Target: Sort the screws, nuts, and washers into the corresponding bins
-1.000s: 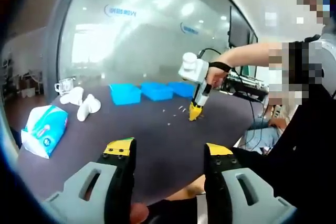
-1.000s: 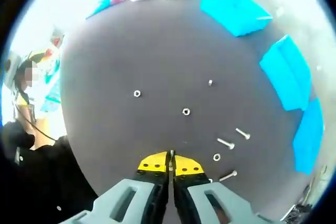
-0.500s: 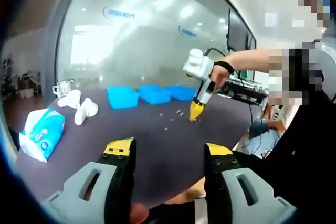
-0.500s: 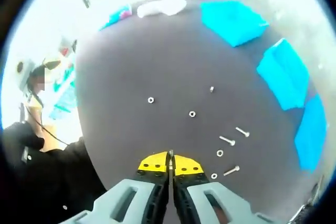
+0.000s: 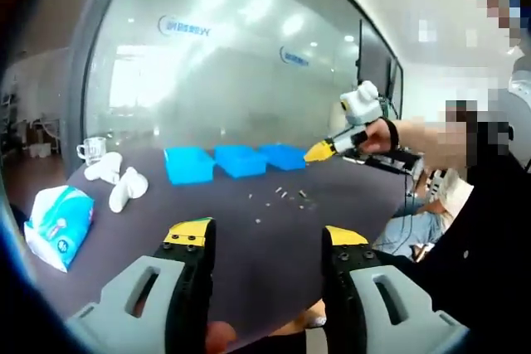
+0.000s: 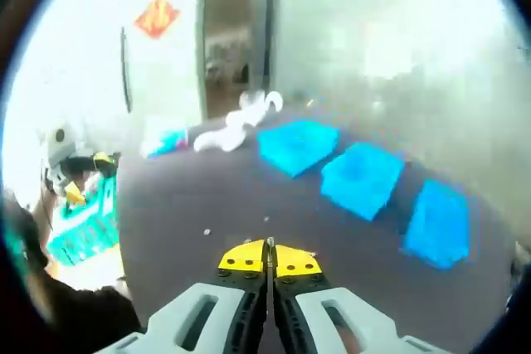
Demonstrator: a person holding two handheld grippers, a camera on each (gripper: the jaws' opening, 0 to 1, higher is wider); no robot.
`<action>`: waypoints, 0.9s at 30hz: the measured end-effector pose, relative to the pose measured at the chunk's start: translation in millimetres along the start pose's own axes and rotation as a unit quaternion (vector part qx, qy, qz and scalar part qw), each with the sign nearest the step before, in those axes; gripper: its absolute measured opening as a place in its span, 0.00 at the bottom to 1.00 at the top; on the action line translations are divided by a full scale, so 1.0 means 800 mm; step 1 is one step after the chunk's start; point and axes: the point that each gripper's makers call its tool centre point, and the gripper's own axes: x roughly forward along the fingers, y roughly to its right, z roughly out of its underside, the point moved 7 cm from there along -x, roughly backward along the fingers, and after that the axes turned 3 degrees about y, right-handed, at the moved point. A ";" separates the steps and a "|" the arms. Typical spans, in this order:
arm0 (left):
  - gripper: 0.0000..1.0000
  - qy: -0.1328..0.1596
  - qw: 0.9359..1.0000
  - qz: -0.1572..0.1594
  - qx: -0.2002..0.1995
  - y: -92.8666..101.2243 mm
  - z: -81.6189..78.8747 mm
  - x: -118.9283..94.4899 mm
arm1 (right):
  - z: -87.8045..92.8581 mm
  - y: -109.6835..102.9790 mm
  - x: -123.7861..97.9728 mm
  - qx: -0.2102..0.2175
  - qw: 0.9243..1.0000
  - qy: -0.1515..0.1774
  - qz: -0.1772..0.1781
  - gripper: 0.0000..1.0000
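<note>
Right gripper [image 6: 269, 248] pressed closed, contents indiscernible, raised toward three blue bins [image 6: 362, 178] ahead, presumably for drop-off. Left gripper [image 5: 264, 236] wide, idle above bench [image 5: 249, 238].

Two blue logos [image 5: 184, 27] stand on the frosted glass wall [image 5: 232, 80] beyond the worktop, too blurred to read. A red diamond-shaped sign [image 6: 156, 16] hangs on a far wall, equally unreadable.

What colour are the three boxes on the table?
The bins are bright blue, clearest in the left gripper view.
</note>
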 end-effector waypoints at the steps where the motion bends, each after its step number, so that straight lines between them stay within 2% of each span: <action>1: 0.49 0.002 1.000 -0.001 -0.001 0.000 -0.001 0.002 | -0.001 0.003 -0.009 0.012 1.000 0.023 0.012 0.00; 3: 0.49 0.003 1.000 -0.001 -0.001 0.002 -0.003 0.005 | -0.001 0.008 -0.028 0.038 0.997 0.062 0.032 0.00; 6: 0.49 0.004 1.000 0.000 0.001 0.004 -0.007 0.008 | 0.003 0.014 -0.054 0.071 0.989 0.120 0.055 0.00; 10: 0.49 0.006 1.000 0.000 0.003 0.006 -0.010 0.011 | 0.015 0.021 -0.085 0.109 0.976 0.166 0.086 0.00; 14: 0.49 0.006 1.000 -0.002 0.003 0.007 -0.011 0.014 | 0.025 0.036 -0.109 0.113 0.967 0.191 0.125 0.00; 15: 0.49 0.006 1.000 -0.001 0.003 0.007 -0.011 0.014 | 0.028 0.039 -0.112 0.107 0.968 0.188 0.129 0.00; 19: 0.49 0.005 1.000 0.001 0.002 0.010 -0.009 0.016 | 0.034 0.062 -0.125 0.072 0.960 0.204 0.175 0.00; 23: 0.49 0.002 1.000 0.000 0.003 0.010 -0.007 0.016 | 0.035 0.083 -0.129 0.061 0.955 0.208 0.200 0.00; 27: 0.49 0.004 1.000 -0.003 0.001 0.010 -0.008 0.016 | 0.026 0.100 -0.126 0.047 0.950 0.219 0.218 0.00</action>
